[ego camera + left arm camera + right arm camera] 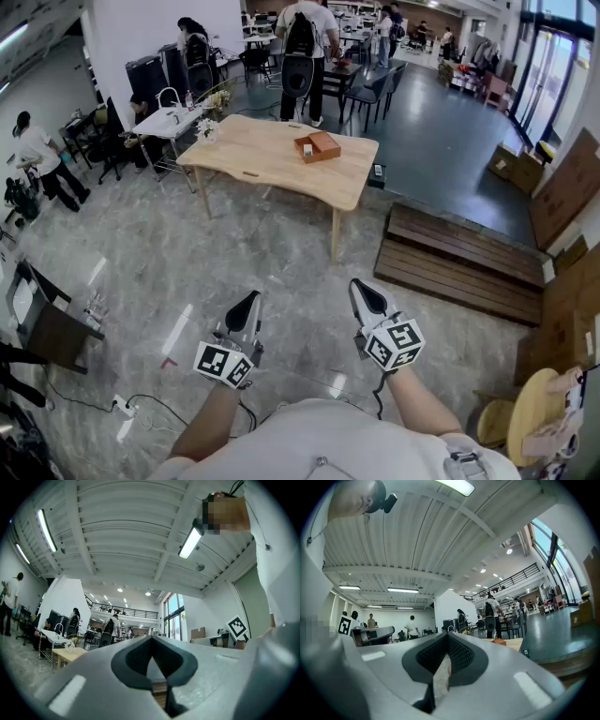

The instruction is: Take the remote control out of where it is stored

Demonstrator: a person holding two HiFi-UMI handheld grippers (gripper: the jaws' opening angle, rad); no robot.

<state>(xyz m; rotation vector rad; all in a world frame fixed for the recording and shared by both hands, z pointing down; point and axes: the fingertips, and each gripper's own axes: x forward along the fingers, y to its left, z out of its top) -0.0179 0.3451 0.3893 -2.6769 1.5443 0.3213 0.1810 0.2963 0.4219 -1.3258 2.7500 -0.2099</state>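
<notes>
**Item: both grippers shut and empty, well short of the table.**

No remote control is seen in any view. It is judged to be stored in the orange box (317, 146) on the wooden table (253, 161), well apart from the grippers at about 12 o'clock, so its long axis cannot be told. The left gripper (246, 305) and right gripper (367, 295) are held side by side, neither clearly nearer. The jaws of each are closed together, with nothing held or touched.
</notes>
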